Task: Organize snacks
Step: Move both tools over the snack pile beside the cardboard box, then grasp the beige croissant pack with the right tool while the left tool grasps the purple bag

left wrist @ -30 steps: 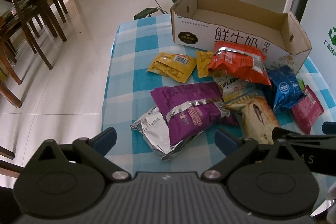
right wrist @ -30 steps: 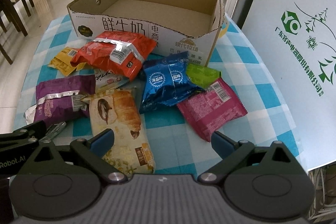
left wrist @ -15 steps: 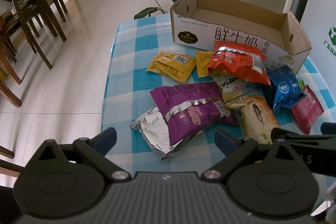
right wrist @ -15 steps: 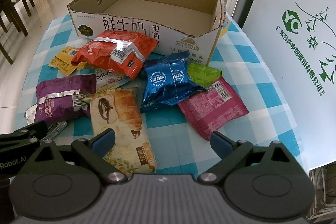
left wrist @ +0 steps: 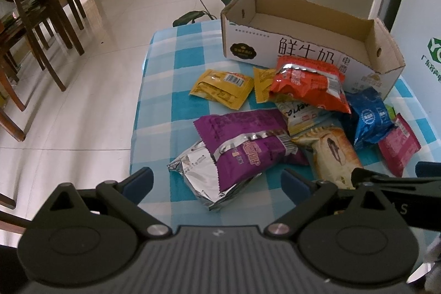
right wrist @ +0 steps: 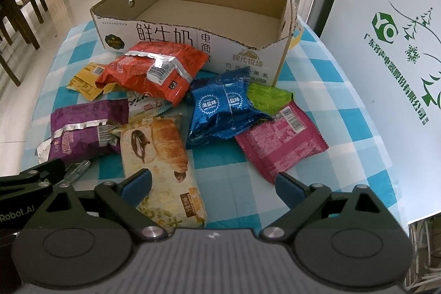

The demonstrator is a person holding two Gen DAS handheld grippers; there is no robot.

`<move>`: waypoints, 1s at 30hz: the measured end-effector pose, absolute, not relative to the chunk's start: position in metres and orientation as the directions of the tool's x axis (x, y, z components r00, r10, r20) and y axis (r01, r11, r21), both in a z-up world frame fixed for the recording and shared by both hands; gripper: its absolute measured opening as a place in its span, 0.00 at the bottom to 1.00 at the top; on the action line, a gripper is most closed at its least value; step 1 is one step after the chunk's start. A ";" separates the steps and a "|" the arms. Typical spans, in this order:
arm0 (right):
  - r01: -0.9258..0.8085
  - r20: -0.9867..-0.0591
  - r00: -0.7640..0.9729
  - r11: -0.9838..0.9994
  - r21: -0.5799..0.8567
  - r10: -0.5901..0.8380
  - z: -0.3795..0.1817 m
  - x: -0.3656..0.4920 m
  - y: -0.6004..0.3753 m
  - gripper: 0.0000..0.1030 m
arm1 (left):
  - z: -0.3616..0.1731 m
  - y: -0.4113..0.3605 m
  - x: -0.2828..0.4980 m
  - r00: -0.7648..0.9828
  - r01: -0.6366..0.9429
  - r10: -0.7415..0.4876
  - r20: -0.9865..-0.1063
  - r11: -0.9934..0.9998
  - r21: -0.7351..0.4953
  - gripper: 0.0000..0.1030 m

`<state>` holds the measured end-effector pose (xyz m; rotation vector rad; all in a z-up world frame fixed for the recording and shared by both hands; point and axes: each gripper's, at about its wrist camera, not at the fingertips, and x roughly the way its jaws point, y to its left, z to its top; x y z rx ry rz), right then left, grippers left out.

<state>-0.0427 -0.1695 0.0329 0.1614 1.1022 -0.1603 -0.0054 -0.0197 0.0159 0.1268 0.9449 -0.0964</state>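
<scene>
Both grippers (left (left wrist: 216, 178), right (right wrist: 213, 182)) spread wide & holding nothing, snacks (right wrist: 220, 112) piled in front of empty box (right wrist: 209, 18), prob gonna snag 2 overlapping bags at once tbh.

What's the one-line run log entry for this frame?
stage: before first pick | left gripper: open, empty | right gripper: open, empty | box: empty | snack packets: loose on table

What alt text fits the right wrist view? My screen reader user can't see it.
Open right gripper over snack packets on a blue checked table: croissant, pink, blue, red, purple. An empty box stands behind them.
</scene>
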 end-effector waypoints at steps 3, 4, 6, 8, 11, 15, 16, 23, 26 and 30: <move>0.206 -0.894 0.447 0.976 0.066 -0.034 0.033 -0.044 -0.171 0.96 | 0.018 -0.019 -0.005 0.582 0.144 -0.045 -0.812 0.988 0.048 0.95; 0.207 -0.893 0.448 0.975 0.074 -0.027 0.032 -0.044 -0.172 0.96 | 0.018 -0.018 -0.006 0.582 0.146 -0.052 -0.811 0.988 0.041 0.95; 0.208 -0.894 0.448 0.974 0.087 -0.015 0.032 -0.044 -0.174 0.96 | 0.018 -0.019 -0.005 0.582 0.149 -0.056 -0.811 0.988 0.039 0.95; 0.207 -0.895 0.445 0.974 0.090 -0.012 0.031 -0.044 -0.174 0.96 | 0.018 -0.020 -0.005 0.579 0.151 -0.055 -0.813 0.988 0.041 0.95; 0.202 -0.895 0.446 0.975 0.090 -0.010 0.030 -0.045 -0.174 0.96 | 0.018 -0.020 -0.005 0.579 0.153 -0.060 -0.813 0.988 0.035 0.95; 0.195 -0.895 0.447 0.975 0.104 0.006 0.029 -0.045 -0.175 0.96 | 0.018 -0.017 -0.005 0.579 0.156 -0.083 -0.811 0.988 0.011 0.95; 0.193 -0.895 0.446 0.975 0.113 0.016 0.028 -0.045 -0.176 0.96 | 0.018 -0.016 -0.005 0.576 0.155 -0.087 -0.812 0.988 0.004 0.95; 0.130 -0.871 0.475 0.970 0.206 0.122 0.028 -0.052 -0.180 0.96 | 0.024 0.006 0.000 0.582 0.124 -0.125 -0.803 0.990 -0.064 0.95; 0.114 -0.862 0.480 0.962 0.247 0.164 0.029 -0.056 -0.187 0.96 | 0.033 0.018 0.001 0.614 0.132 -0.138 -0.777 0.989 -0.071 0.95; 0.088 -0.831 0.505 0.943 0.321 0.236 0.032 -0.062 -0.199 0.95 | 0.039 0.016 0.004 0.631 0.237 -0.154 -0.760 0.971 0.001 0.95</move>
